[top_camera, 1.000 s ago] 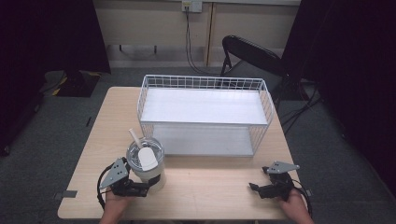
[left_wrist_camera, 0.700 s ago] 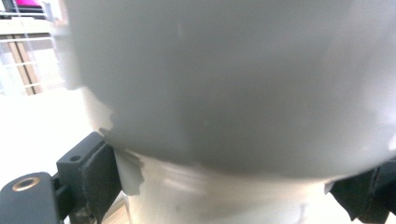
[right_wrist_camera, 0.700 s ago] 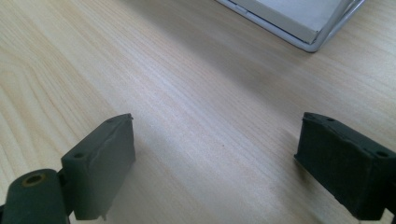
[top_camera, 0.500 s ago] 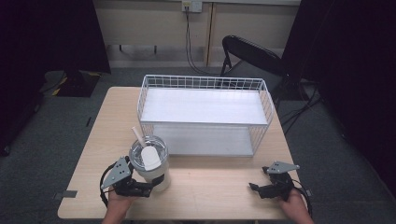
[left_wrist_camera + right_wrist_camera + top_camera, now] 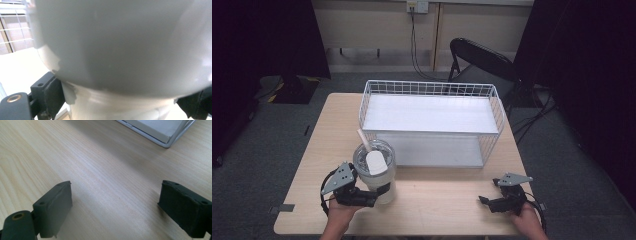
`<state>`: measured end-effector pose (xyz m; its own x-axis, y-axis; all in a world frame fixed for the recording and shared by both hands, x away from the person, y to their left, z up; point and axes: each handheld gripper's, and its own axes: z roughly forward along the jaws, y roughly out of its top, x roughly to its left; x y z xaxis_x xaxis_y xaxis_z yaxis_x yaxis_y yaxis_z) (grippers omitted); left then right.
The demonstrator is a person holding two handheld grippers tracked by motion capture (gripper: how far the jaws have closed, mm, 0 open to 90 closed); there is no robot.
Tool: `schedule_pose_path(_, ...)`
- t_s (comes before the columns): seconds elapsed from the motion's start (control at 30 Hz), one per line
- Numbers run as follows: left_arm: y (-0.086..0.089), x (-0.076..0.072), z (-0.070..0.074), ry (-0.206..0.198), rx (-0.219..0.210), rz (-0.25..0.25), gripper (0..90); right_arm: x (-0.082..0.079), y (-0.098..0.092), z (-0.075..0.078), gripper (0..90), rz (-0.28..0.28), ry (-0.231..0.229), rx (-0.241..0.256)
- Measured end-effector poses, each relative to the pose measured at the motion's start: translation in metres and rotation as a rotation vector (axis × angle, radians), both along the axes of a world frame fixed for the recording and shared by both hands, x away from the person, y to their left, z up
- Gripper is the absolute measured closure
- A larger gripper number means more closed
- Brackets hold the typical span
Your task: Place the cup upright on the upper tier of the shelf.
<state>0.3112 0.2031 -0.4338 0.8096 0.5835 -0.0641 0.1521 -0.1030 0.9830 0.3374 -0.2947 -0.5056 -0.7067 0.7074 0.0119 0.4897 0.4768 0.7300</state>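
Lower left of the high view, the left gripper (image 5: 379, 192) has its jaws clamped on the base of a white tumbler (image 5: 374, 172), which stands upright near the table's (image 5: 442, 205) front edge, just in front of the wire basket's (image 5: 432, 122) left end. A straw (image 5: 363, 141) leans up and to the left out of its clear lid. The left gripper view has the tumbler's wall (image 5: 120, 45) right up against the lens, a black jaw on each side of its narrower foot, so the grip sits low. With so tall a cup held that low, the sensible way is to keep it vertical, lift slowly, and clear the basket's rim before going over it, or the top may swing. The left forearm comes in from the bottom edge, wrist level, gripper pointing right. At lower right the right gripper (image 5: 484, 201) rests on the table, its jaws spread wide over bare wood, pointing left toward the cup and well apart from it
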Motion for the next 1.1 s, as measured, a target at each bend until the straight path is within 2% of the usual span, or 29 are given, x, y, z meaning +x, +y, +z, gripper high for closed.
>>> schedule_pose_path(0.1,-0.001,0.001,0.003,0.003,0.000,-0.005,9.4,0.000,0.000,0.000,10.7,0.000,-0.001,0.000)
schedule_pose_path(0.4,-0.006,0.006,0.014,-0.008,-0.054,-0.010,9.5,0.000,0.000,0.000,10.7,0.000,-0.001,0.000)
schedule_pose_path(0.57,-0.008,0.008,0.022,-0.011,-0.051,-0.014,9.4,0.000,0.000,0.000,10.7,0.000,-0.001,0.000)
schedule_pose_path(1.1,-0.011,0.019,0.049,-0.021,-0.083,-0.013,9.5,0.000,0.000,0.000,10.7,0.001,-0.001,0.000)
